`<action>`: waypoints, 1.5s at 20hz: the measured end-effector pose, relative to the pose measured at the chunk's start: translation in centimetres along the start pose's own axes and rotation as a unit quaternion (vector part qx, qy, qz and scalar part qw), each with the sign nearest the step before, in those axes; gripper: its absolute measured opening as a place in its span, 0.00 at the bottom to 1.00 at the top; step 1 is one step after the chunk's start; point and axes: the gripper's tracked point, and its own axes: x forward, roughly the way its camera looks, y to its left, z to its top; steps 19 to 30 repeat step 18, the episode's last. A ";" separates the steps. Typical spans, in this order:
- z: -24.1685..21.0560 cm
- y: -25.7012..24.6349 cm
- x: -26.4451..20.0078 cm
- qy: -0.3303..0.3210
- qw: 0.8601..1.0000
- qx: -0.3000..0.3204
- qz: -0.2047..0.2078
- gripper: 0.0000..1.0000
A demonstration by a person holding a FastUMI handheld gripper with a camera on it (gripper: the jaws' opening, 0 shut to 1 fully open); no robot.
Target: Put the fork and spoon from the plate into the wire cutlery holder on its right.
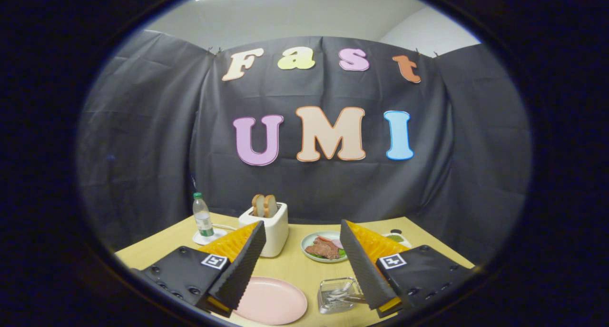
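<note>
Gripper (302,255) held above wooden table (295,265), fingers spread wide, grasping nothing. Pink plate (273,301) between fingers, nearer left one, looks bare. Wire cutlery holder (338,294) just beside right finger, on plate's right; metal cutlery (343,294) lying inside, fork or spoon hard to tell apart. Beyond fingers: white toaster (267,227) with two bread slices (264,205), green plate of food (324,246), water bottle (203,215) beyond left finger.

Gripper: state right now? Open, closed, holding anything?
Gripper: open, fingers spread wide, holding nothing, above the table with the pink plate and wire cutlery holder between them.
</note>
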 end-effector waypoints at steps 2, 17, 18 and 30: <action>0.0 0.1 -0.2 -0.003 1.000 0.010 0.003 0.99; 0.1 -1.4 -1.8 -0.010 1.000 0.006 0.011 0.99; 0.0 -1.4 -2.0 -0.008 1.000 0.007 0.011 0.99; 0.0 -1.4 -2.0 -0.008 1.000 0.007 0.011 0.99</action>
